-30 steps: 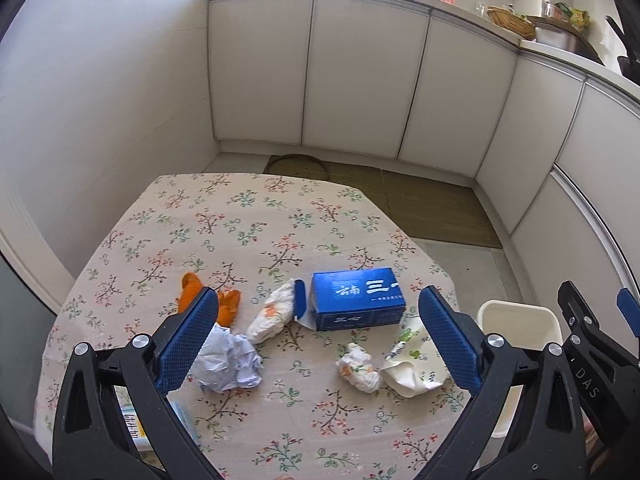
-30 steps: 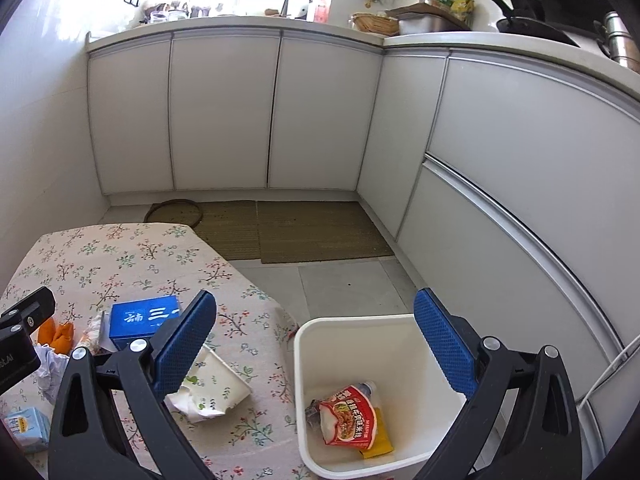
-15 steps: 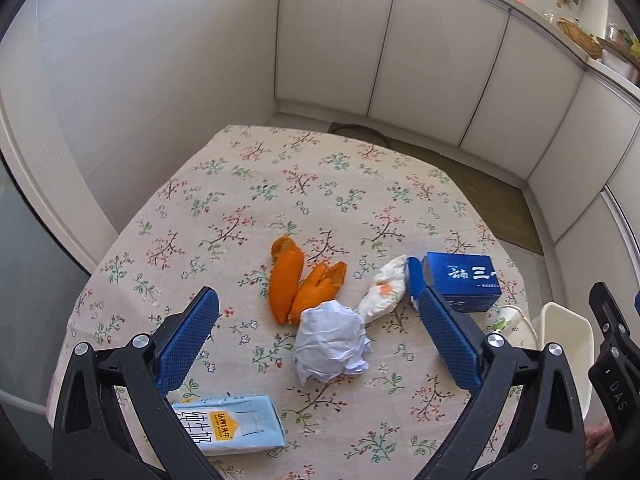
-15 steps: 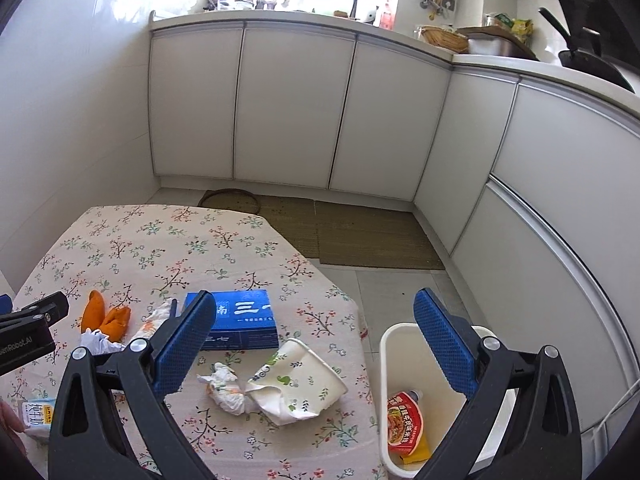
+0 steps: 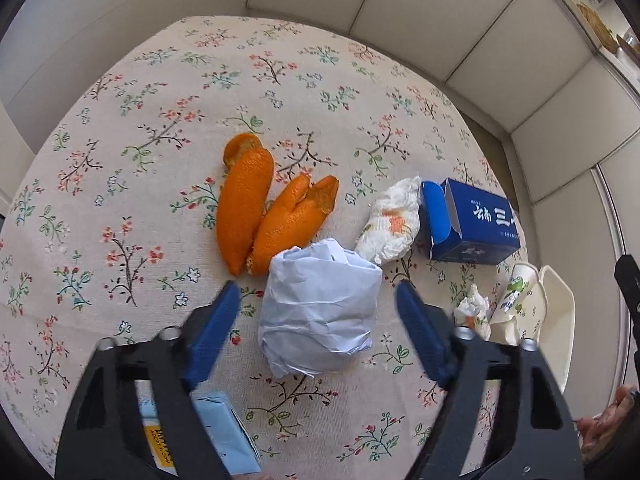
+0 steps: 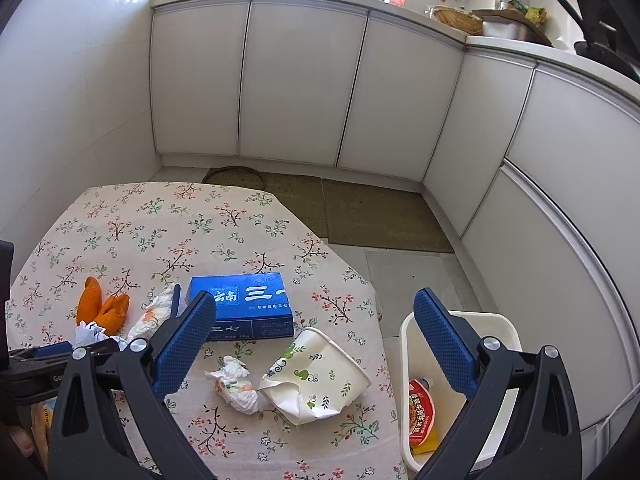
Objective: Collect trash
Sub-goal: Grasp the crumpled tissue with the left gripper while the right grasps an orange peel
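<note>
My left gripper [image 5: 318, 294] is open, its fingers either side of a crumpled white paper ball [image 5: 320, 310] on the floral tablecloth [image 5: 160, 100]. Orange peels [image 5: 264, 216] lie just beyond it, a stained tissue [image 5: 390, 224] and an open blue box [image 5: 472, 224] to the right. A light blue carton [image 5: 224, 440] lies under the left finger. My right gripper [image 6: 312, 304] is open and empty above the table edge, over a crushed paper cup [image 6: 316, 376] and a small tissue wad [image 6: 236, 384]. The white bin [image 6: 500, 332] holds a red packet [image 6: 420, 412].
The bin stands on the floor by the table's right edge. White cabinets [image 6: 300, 88] line the back and right, with brown mats [image 6: 384, 216] on the floor before them. A white wall [image 5: 100, 8] is close on the left.
My left gripper has dropped down and forward onto the paper ball, which now sits between its fingers. My right gripper has swung slightly left and nearer the table.
</note>
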`<state>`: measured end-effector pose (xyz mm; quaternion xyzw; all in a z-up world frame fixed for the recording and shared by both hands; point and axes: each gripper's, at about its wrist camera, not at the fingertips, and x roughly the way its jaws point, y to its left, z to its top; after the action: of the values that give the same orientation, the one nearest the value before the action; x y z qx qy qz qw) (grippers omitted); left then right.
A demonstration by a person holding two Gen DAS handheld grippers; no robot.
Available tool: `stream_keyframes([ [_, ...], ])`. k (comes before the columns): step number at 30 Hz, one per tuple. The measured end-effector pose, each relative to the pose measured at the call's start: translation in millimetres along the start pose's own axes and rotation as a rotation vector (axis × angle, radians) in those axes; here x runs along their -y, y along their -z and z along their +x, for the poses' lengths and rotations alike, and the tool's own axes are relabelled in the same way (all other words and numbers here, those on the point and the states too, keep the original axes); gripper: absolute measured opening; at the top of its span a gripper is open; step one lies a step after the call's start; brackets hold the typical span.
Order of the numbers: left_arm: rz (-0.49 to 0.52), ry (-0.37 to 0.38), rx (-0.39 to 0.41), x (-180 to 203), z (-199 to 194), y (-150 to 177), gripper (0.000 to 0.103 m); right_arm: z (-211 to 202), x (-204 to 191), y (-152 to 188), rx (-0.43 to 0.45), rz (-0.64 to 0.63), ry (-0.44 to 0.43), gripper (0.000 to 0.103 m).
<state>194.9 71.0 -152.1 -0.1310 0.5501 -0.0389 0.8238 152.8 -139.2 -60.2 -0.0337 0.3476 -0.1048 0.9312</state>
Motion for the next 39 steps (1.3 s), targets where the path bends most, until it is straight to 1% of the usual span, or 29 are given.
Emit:
stream_keyframes([
  [1, 0.007, -0.004, -0.014, 0, 1, 1, 0.054, 2, -1, 0, -0.006, 0.000, -0.001, 0.096],
  [3, 0.007, 0.012, 0.000, -3, -5, 2, 0.051, 7, -4, 0, -0.022, -0.004, -0.011, 0.096],
  [6, -0.006, 0.041, 0.033, -12, -23, 3, 0.049, 14, -10, 1, -0.048, -0.013, -0.044, 0.096],
  [8, -0.026, 0.051, 0.076, -22, -43, 0, 0.049, 18, -17, 2, -0.073, -0.025, -0.080, 0.096],
  [9, -0.034, 0.042, 0.106, -27, -54, -2, 0.049, 21, -22, 2, -0.086, -0.032, -0.102, 0.096],
  [10, -0.038, 0.017, 0.149, -34, -69, -3, 0.049, 23, -29, 3, -0.101, -0.041, -0.127, 0.096],
  [13, -0.031, -0.079, 0.273, -46, -106, -7, 0.049, 31, -56, 3, -0.130, -0.088, -0.182, 0.096],
  [14, -0.033, -0.100, 0.312, -50, -118, -8, 0.049, 32, -68, 4, -0.136, -0.112, -0.197, 0.096],
  [17, -0.043, -0.128, 0.395, -60, -146, -11, 0.049, 34, -101, 6, -0.148, -0.161, -0.241, 0.096],
  [20, -0.051, -0.149, 0.440, -68, -162, -14, 0.049, 39, -140, 5, -0.173, -0.192, -0.290, 0.096],
  [23, -0.067, -0.146, 0.470, -76, -174, -15, 0.049, 48, -176, 3, -0.202, -0.209, -0.325, 0.096],
  [25, -0.075, -0.147, 0.488, -81, -180, -16, 0.049, 56, -197, 1, -0.219, -0.233, -0.341, 0.096],
  [28, -0.080, -0.164, 0.518, -88, -189, -15, 0.050, 72, -225, 1, -0.257, -0.271, -0.359, 0.093],
  [30, -0.093, -0.169, 0.536, -94, -194, -16, 0.050, 83, -240, 2, -0.289, -0.296, -0.366, 0.084],
  [32, -0.110, -0.160, 0.542, -99, -200, -14, 0.050, 94, -254, 5, -0.322, -0.325, -0.378, 0.079],
  [34, -0.124, -0.156, 0.542, -103, -202, -14, 0.050, 100, -266, 9, -0.345, -0.356, -0.376, 0.069],
  [35, -0.128, -0.153, 0.539, -105, -202, -14, 0.050, 104, -273, 12, -0.363, -0.377, -0.376, 0.054],
  [36, -0.133, -0.153, 0.537, -106, -202, -14, 0.050, 107, -278, 15, -0.380, -0.391, -0.377, 0.034],
  [37, -0.138, -0.152, 0.536, -108, -202, -14, 0.050, 109, -280, 17, -0.389, -0.398, -0.375, 0.027],
  [39, -0.147, -0.156, 0.534, -111, -201, -15, 0.050, 107, -280, 18, -0.385, -0.383, -0.398, 0.021],
])
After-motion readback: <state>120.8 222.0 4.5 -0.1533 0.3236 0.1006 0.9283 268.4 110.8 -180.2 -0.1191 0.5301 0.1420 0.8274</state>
